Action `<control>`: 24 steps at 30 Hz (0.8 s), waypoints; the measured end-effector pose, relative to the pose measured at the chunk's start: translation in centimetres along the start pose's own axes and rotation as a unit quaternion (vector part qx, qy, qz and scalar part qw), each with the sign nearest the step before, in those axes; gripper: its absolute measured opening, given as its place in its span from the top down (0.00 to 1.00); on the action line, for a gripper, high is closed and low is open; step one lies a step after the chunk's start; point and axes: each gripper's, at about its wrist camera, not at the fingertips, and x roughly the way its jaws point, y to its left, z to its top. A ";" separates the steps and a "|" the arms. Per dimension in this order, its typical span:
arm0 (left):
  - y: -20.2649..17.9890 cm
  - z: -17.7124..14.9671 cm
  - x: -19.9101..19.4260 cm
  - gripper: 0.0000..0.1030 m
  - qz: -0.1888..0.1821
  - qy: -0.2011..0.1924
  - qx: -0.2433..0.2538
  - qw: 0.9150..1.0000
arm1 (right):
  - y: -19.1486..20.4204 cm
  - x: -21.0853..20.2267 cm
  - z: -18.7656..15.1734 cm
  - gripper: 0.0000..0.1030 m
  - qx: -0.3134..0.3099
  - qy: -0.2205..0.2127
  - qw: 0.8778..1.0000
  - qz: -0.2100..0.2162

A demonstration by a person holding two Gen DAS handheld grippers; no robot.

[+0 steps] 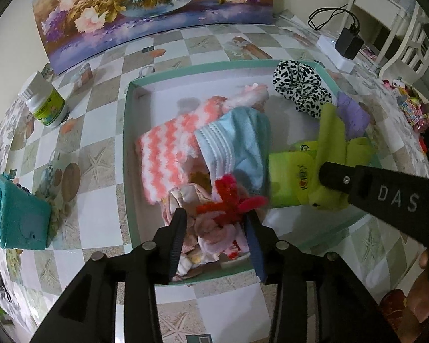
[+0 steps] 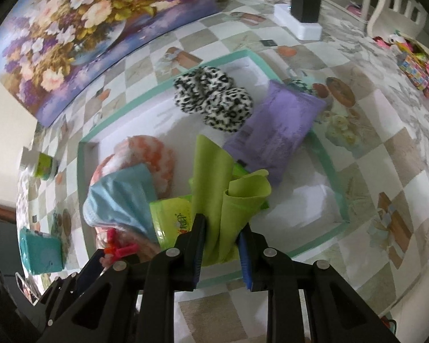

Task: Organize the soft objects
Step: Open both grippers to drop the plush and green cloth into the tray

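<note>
A crumpled lime-green cloth [image 2: 228, 200] is clamped upright by the right gripper [image 2: 221, 238]. A fuzzy red pipe-cleaner bundle [image 1: 228, 197] is flanked, unpressed, by the parted left gripper [image 1: 216, 228].

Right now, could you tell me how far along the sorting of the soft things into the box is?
Mostly done: the box already holds the leopard scrunchie, purple pouch, striped knit and blue cloth. In hand: the right gripper holds the green cloth over the box; the left gripper, open, brackets a red fuzzy piece. Left: releasing both.
</note>
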 end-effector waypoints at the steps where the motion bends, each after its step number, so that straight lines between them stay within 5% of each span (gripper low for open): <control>1: 0.1 0.1 0.0 0.57 -0.001 -0.001 -0.002 1.000 | 0.2 0.1 0.0 0.75 -0.003 0.000 1.000 0.005; 8: 0.7 0.4 -0.5 0.56 -0.009 -0.006 -0.022 1.000 | 1.1 0.1 0.4 0.72 -0.018 -0.020 0.999 0.018; 10: 1.0 0.5 -0.8 0.34 -0.017 -0.008 -0.031 0.999 | 1.0 0.0 0.7 0.67 -0.016 -0.025 0.999 0.021; 12: 1.2 0.7 -1.3 0.25 -0.018 -0.020 -0.041 0.999 | 0.9 -0.1 0.8 0.56 -0.011 -0.030 0.999 0.022; 16: 1.9 1.0 -2.0 0.25 -0.022 -0.033 -0.055 0.998 | 0.5 -0.2 1.0 0.52 -0.005 -0.031 0.999 0.024; 24: 4.6 0.9 -2.4 0.17 0.015 -0.046 -0.110 0.993 | -0.2 -0.3 1.3 0.27 0.009 -0.040 0.999 0.025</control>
